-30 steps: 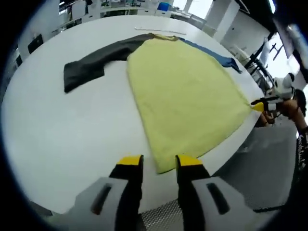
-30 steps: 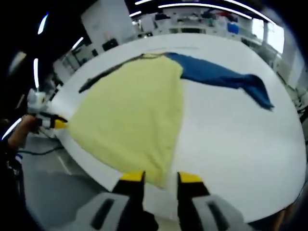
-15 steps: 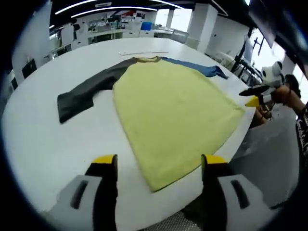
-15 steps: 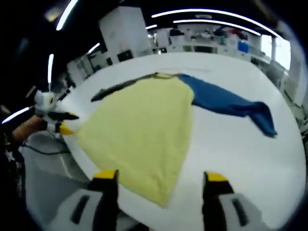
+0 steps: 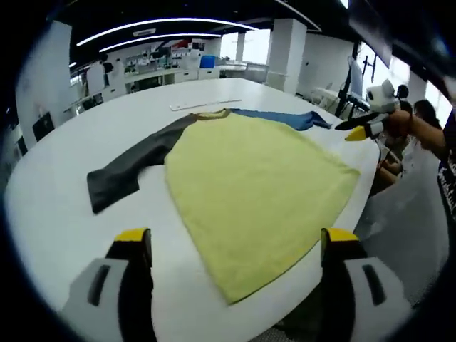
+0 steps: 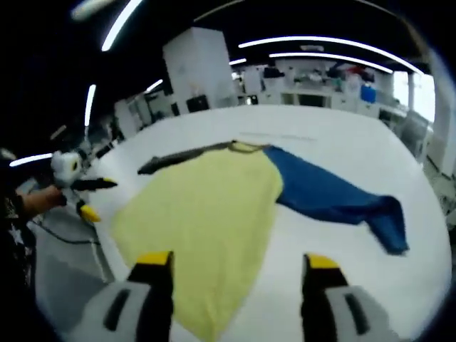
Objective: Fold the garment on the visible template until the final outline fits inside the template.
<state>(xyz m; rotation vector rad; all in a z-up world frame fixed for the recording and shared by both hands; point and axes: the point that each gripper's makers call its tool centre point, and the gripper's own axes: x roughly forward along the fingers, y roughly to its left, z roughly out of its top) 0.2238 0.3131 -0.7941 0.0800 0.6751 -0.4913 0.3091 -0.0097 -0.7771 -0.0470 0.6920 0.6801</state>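
White desk point(image 5: 64, 206) carries the garment point(image 5: 256, 178) spread flat, just ahead of the left tongs point(image 5: 231, 246) and right tongs point(image 6: 231, 267), both gaping wide and empty. Soft, limp cloth; probably best pinched at the dark sleeve point(image 5: 128, 171) or blue sleeve point(image 6: 335, 199) ends.

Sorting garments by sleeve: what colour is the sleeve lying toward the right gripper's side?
Blue sleeve, clearest in the right gripper view.

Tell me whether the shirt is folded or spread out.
Spread out: the shirt lies flat on the white table, its dark sleeve and blue sleeve extended to opposite sides.
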